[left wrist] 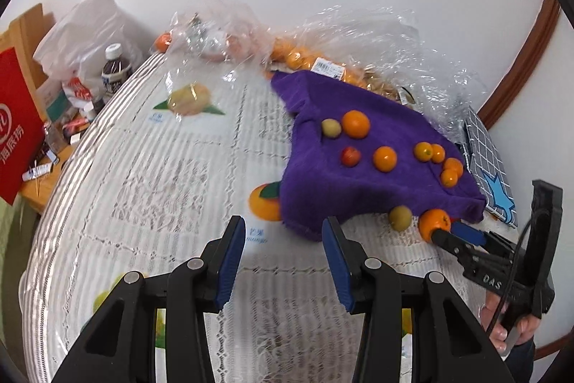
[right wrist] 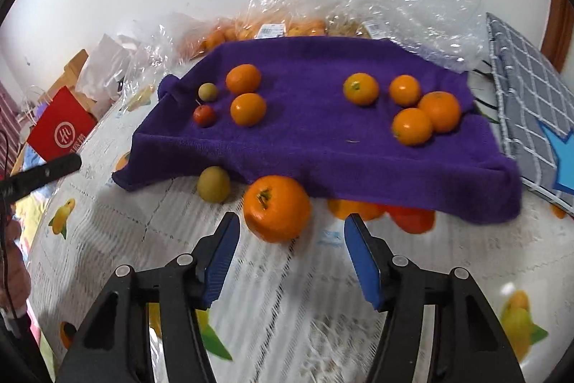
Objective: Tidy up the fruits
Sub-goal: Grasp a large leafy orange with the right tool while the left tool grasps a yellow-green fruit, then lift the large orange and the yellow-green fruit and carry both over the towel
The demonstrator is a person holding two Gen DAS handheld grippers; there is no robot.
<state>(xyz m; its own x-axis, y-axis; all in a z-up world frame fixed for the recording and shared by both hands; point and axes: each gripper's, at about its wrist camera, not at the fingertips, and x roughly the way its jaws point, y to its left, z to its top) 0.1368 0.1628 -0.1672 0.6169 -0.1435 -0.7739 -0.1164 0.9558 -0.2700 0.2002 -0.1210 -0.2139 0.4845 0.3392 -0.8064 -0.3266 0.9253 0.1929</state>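
A large orange (right wrist: 276,208) sits on the table's fruit-printed cover (right wrist: 287,293), at the near edge of the purple towel (right wrist: 305,149) and just beyond the right gripper (right wrist: 291,252). That gripper's jaws are apart with nothing between them; the orange lies off the tips, slightly toward the left finger, and no pad touches it. A small green-yellow fruit (right wrist: 213,184) rests beside the orange at the towel's hem. On the towel, two oranges, a green fruit and a small red fruit (right wrist: 204,115) form one group; four oranges (right wrist: 412,126) form another, well apart. The left gripper (left wrist: 283,248) hangs over bare cover, jaws parted and empty. Behind the towel lie clear plastic bags (left wrist: 358,34) holding what appear to be more oranges, though glare obscures them. A checked cloth (right wrist: 527,88) lies beside the towel.
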